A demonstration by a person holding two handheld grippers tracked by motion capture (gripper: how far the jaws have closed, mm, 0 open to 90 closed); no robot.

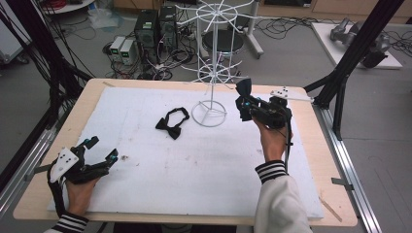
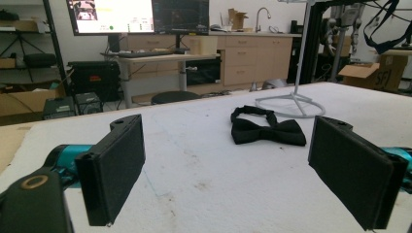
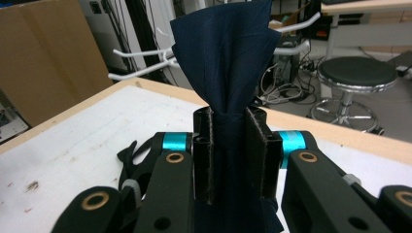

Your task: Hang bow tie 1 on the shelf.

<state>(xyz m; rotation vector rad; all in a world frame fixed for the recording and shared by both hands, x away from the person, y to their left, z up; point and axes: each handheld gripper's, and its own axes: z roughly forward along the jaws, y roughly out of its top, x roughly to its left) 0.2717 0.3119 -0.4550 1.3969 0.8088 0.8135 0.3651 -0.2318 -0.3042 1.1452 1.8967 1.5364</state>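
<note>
A black bow tie (image 1: 172,123) lies flat on the white mat, left of the white wire display rack (image 1: 210,73); it also lies ahead of the left jaws (image 2: 268,128). My right gripper (image 1: 244,104) is shut on the knot of a dark navy bow tie (image 3: 227,63), held upright with one wing fanning up above the jaws, close to the rack's lower arms (image 3: 145,53). The navy tie (image 1: 243,88) hovers just right of the rack's pole. My left gripper (image 1: 102,150) rests open at the mat's near left corner, nothing between its pads (image 2: 114,167).
The mat (image 1: 145,165) covers most of the wooden table (image 1: 82,97). The rack's round base (image 1: 209,114) stands at the mat's far middle. A stool (image 3: 357,75), computers (image 1: 145,29) and cables lie on the floor beyond the far edge. A black frame post (image 1: 350,58) rises at right.
</note>
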